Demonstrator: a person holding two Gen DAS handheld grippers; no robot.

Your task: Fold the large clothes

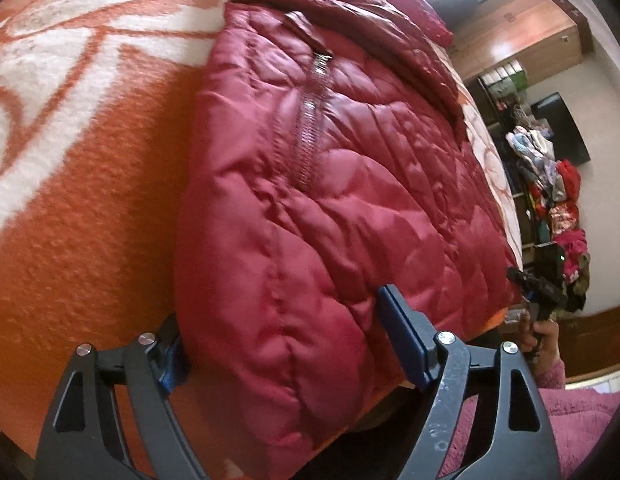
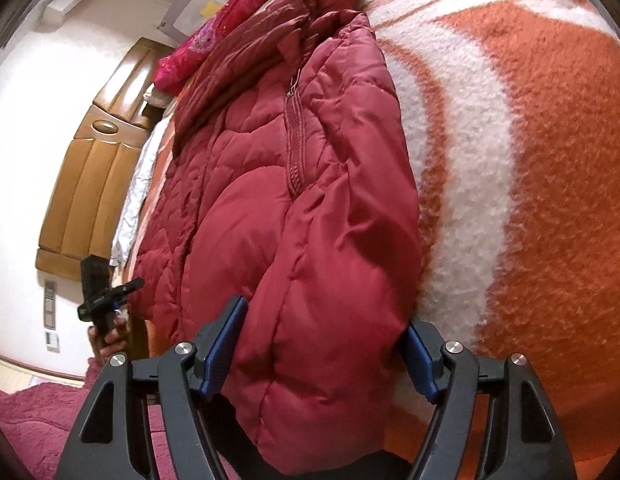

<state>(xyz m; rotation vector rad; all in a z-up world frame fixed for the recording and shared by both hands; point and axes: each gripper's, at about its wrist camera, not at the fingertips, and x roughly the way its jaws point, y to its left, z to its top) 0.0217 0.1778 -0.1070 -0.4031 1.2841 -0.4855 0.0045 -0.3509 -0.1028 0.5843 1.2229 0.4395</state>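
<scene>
Nearby, jacket (image 1: 329, 200) (red, quilted), both grippers straddling

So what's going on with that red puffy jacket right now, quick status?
Left gripper open, astride the jacket's near hem. Right gripper open, straddling the hem too, grip unclear. Jacket zipped, flat on orange blanket. Nothing in the way.

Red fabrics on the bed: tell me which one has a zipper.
The quilted puffer jacket, lying nearest both grippers, has the zipper. The patterned pink cloth beyond its collar shows none.
</scene>
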